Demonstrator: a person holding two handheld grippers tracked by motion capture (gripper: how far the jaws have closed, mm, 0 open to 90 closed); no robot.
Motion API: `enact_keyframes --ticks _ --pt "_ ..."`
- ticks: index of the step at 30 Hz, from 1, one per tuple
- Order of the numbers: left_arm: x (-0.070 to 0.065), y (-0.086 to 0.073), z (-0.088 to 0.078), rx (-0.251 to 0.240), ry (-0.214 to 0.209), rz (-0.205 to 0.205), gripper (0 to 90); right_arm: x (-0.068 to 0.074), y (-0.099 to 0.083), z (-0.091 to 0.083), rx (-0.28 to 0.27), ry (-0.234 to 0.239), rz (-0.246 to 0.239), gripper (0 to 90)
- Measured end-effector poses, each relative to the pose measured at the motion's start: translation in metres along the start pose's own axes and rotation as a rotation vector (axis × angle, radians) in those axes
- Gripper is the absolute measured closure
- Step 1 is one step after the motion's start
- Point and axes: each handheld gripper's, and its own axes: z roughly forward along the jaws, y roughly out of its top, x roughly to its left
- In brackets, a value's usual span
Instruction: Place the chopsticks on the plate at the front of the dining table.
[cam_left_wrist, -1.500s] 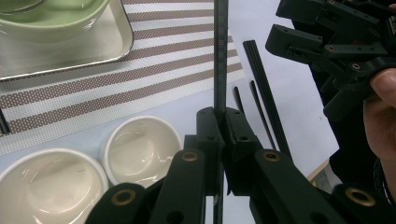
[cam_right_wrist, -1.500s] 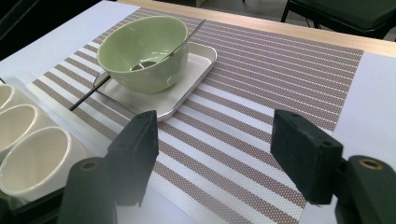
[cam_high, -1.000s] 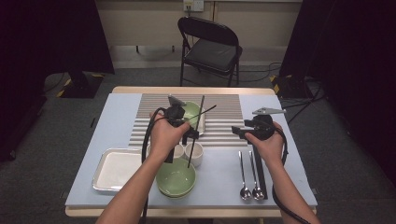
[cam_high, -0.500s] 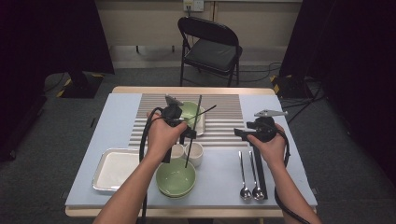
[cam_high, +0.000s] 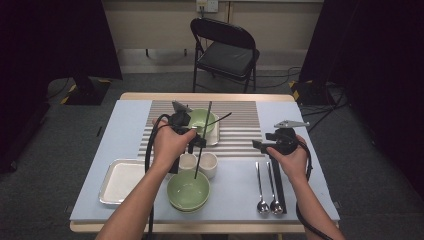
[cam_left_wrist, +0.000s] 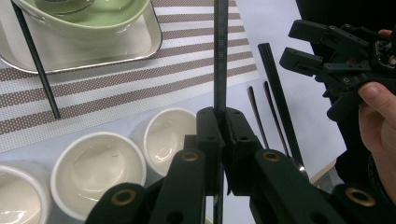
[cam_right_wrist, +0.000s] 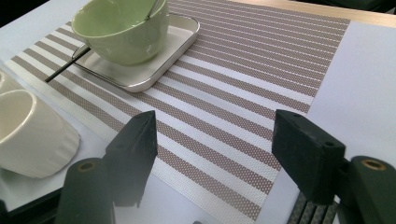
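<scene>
From above, your left gripper (cam_high: 196, 141) clamps a black chopstick (cam_high: 203, 137) upright over the green bowl (cam_high: 188, 191). Along its jaws, the chopstick stands pinched beside white cups (cam_left_wrist: 99, 171). Your right gripper (cam_right_wrist: 215, 149) gapes empty over the striped mat (cam_right_wrist: 243, 88).

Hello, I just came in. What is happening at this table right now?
A person is laying out tableware with two handheld grippers. The left gripper is shut on a black chopstick, holding it upright above the green bowl and the small white cups. The right gripper is open and holds nothing, above the striped placemat. Two spoons and another black chopstick lie at the right.
</scene>
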Motion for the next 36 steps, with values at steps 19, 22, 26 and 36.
enact_keyframes --ticks 19,22,26,36 --pt "0.01 0.0 -0.008 -0.005 0.01 -0.025 86.3 -0.004 -0.009 0.001 0.006 -0.004 -0.008 29.1" --pt "0.009 -0.001 -0.008 -0.005 0.002 -0.028 86.3 -0.005 -0.011 0.002 0.009 -0.013 -0.005 28.3" --pt "0.01 -0.001 -0.008 -0.005 0.001 -0.031 86.3 -0.006 -0.013 0.002 0.015 -0.017 -0.003 28.1" --pt "0.014 -0.002 -0.009 0.002 0.008 -0.039 86.3 -0.011 -0.018 0.001 0.029 -0.029 -0.007 27.5"
